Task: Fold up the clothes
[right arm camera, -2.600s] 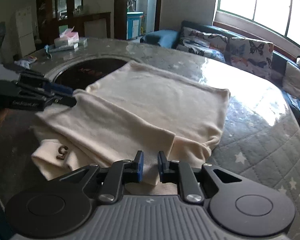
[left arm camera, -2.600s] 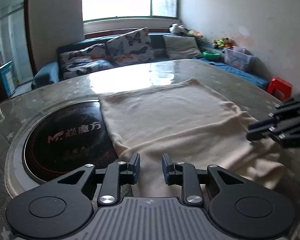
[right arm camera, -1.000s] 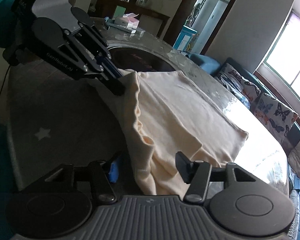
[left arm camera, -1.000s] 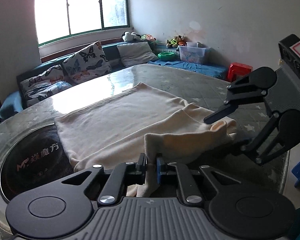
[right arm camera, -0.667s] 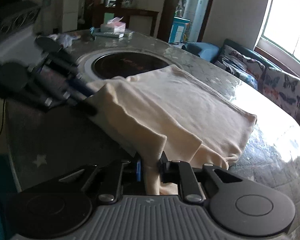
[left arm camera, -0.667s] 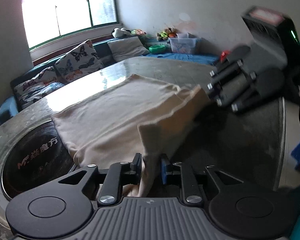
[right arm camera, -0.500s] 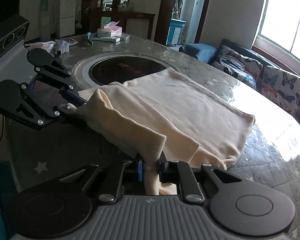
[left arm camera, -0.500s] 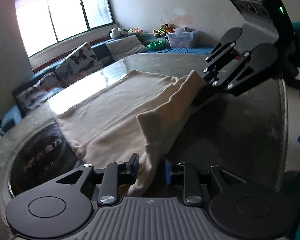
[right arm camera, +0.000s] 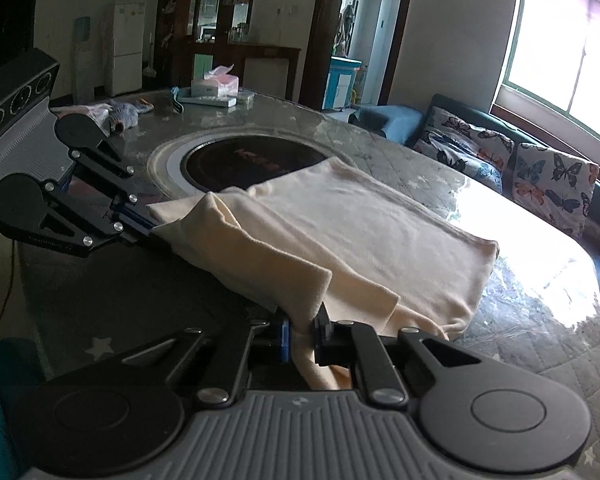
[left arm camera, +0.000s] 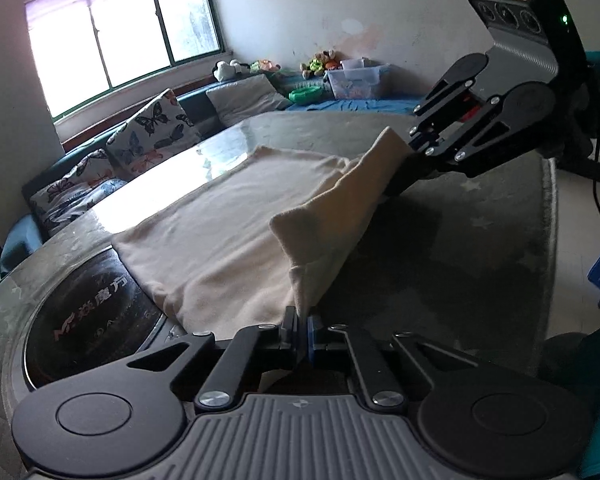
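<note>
A cream garment lies partly folded on the round table; it also shows in the right wrist view. My left gripper is shut on one near corner of the garment and my right gripper is shut on the other. The near edge is lifted off the table and stretched between them. The right gripper shows in the left wrist view, the left gripper in the right wrist view.
A black induction hob is set in the table under the garment's left edge. A tissue box and small items sit at the far side. A sofa with butterfly cushions stands behind.
Both grippers have closed on the garment's near corners and raised the edge. The edge is pulled tauter between them than half a second ago.
</note>
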`<state>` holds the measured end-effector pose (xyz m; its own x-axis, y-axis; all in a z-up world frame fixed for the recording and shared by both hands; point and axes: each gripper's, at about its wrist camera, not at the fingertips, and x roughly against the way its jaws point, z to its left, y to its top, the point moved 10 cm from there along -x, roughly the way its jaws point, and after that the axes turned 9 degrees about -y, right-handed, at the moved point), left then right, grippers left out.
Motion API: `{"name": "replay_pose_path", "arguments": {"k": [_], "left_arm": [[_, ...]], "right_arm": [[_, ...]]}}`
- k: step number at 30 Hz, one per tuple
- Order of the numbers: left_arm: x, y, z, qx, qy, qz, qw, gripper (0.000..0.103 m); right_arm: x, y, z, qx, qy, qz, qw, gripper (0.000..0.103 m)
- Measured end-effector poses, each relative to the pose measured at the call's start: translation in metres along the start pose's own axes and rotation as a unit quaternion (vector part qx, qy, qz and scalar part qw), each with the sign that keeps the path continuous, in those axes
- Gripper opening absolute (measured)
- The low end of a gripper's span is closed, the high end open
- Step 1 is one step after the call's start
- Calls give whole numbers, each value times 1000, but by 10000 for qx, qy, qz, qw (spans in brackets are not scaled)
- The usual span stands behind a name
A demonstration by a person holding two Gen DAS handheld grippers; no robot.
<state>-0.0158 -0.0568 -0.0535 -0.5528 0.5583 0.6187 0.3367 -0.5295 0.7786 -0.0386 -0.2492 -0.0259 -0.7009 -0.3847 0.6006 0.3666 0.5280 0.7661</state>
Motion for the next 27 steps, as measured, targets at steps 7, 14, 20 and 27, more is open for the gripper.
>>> {"name": "replay_pose_path", "arguments": {"k": [7, 14, 20, 27], "left_arm": [[38, 0, -27, 12, -133, -148, 9998, 5], [81, -8, -65, 17, -331, -238, 9992, 5], [90, 3, -62, 12, -276, -422, 9987, 5], [69, 35, -25, -71, 10, -557, 9984, 5]], "right_arm": [[43, 3, 18, 79, 219, -139, 9996, 9], [97, -6, 51, -31, 641, -54, 9979, 9], [126, -14, 61, -214, 772, 38, 9968, 9], [109, 6, 33, -401, 572, -6, 9976, 9]]}}
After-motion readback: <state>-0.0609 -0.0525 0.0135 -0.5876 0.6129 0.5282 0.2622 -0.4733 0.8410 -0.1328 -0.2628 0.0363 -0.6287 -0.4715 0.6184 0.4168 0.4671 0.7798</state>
